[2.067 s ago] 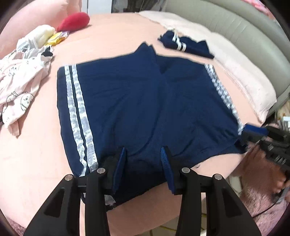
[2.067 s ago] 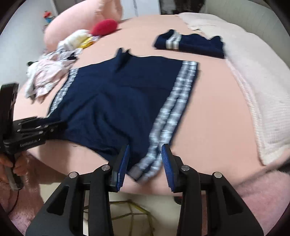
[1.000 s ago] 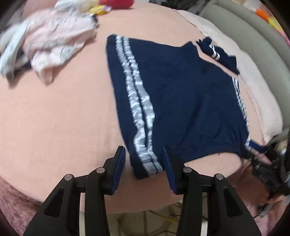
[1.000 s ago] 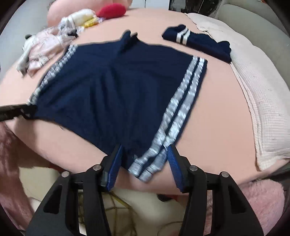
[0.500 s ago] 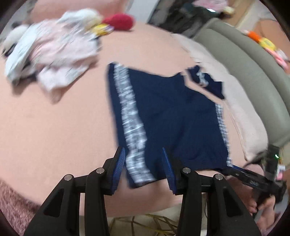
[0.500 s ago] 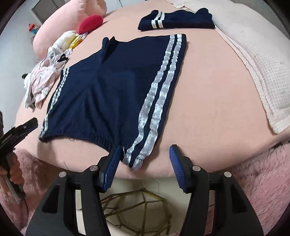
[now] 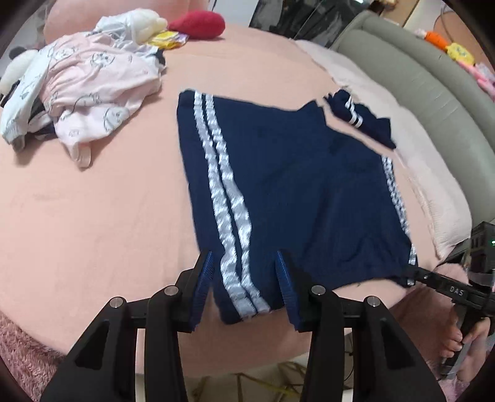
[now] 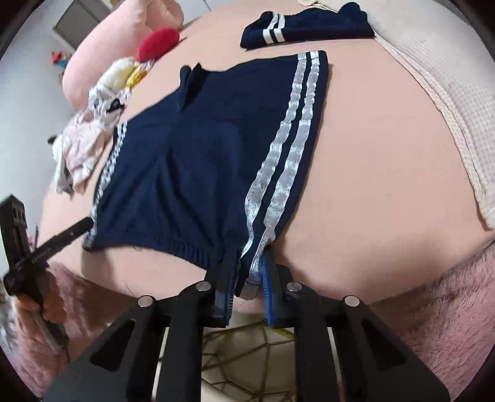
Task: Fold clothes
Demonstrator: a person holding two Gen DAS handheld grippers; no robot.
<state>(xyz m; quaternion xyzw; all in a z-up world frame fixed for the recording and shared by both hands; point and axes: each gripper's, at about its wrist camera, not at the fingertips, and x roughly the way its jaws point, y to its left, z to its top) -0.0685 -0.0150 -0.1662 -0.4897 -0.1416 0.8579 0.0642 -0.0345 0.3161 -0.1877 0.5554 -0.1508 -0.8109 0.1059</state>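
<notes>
Navy shorts [image 7: 294, 185] with white side stripes lie flat on the pink bed [image 7: 92, 216], waistband toward me. My left gripper [image 7: 244, 278] is open, its fingers either side of the left striped waistband corner. My right gripper [image 8: 247, 278] is shut on the right striped waistband corner of the shorts [image 8: 210, 154]. The right gripper also shows in the left wrist view [image 7: 414, 272] at the shorts' far corner. The left gripper shows in the right wrist view [image 8: 88, 221] at the opposite corner.
A folded navy garment [image 7: 362, 120] lies beyond the shorts. A heap of pink and white clothes [image 7: 86, 86] and a red plush [image 7: 198, 24] sit at the back left. A cream blanket [image 8: 448, 108] runs along the right. The bed edge is just below the waistband.
The right gripper has closed onto the right waistband corner. The left gripper has moved in so its open fingers straddle the left striped corner.
</notes>
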